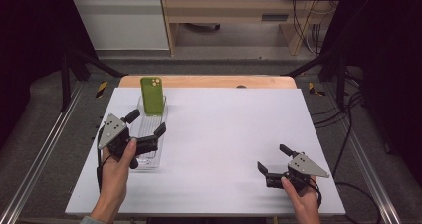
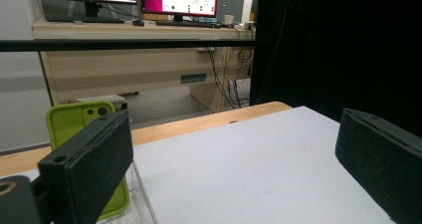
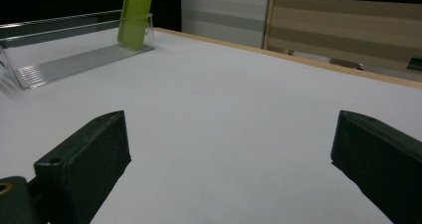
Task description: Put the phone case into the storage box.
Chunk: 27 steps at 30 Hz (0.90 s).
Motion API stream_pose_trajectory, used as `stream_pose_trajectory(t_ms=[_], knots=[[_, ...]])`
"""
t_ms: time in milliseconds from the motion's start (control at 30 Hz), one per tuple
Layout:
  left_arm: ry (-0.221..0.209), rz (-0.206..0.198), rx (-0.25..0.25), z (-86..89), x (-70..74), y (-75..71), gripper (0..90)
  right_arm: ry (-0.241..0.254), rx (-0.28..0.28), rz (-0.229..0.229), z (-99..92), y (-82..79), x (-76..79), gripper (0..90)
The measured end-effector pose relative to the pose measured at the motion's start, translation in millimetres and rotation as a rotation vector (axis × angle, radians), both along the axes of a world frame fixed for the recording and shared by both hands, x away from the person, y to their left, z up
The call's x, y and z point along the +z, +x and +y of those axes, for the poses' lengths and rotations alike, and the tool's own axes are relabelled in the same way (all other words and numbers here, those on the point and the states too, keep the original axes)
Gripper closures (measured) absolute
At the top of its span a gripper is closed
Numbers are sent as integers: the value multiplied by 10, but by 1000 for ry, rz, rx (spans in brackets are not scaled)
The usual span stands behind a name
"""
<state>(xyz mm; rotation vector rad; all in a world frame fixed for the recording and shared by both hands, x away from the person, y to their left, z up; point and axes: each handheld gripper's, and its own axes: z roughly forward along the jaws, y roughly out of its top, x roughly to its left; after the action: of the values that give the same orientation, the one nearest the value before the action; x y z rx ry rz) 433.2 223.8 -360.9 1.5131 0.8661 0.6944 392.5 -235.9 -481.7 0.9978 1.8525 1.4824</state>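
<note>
A green phone case (image 1: 152,95) stands upright at the far end of a clear ridged plastic rack (image 1: 148,137) on the left of the white table. In the left gripper view the phone case (image 2: 82,122) rises just behind the left jaw. My left gripper (image 1: 146,125) hovers open over the near half of the rack, holding nothing. My right gripper (image 1: 272,157) rests open near the table's front right, nothing between its jaws. In the right gripper view the phone case (image 3: 135,15) and the rack (image 3: 74,59) lie far off at the upper left.
The white table (image 1: 224,134) has a wooden strip along its far edge. Black frame bars and cables flank both sides. A wooden desk (image 2: 129,69) with monitors stands beyond the table.
</note>
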Motion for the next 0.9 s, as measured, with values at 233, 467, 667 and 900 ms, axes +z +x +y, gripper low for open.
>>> stream_pose_trajectory(t_ms=[233,467,667,900], knots=[[-8,1,-10,113,7,-10,6,-5,2,0,10,2,-3,23],[-4,-17,13,232,26,-38,6,-6,-3,0,3,2,-4,23],[-11,-22,27,352,22,-77,7,-7,-3,0,9,1,-5,23],[-6,-35,50,485,13,-114,6,-11,-3,2,19,-1,-11,23]])
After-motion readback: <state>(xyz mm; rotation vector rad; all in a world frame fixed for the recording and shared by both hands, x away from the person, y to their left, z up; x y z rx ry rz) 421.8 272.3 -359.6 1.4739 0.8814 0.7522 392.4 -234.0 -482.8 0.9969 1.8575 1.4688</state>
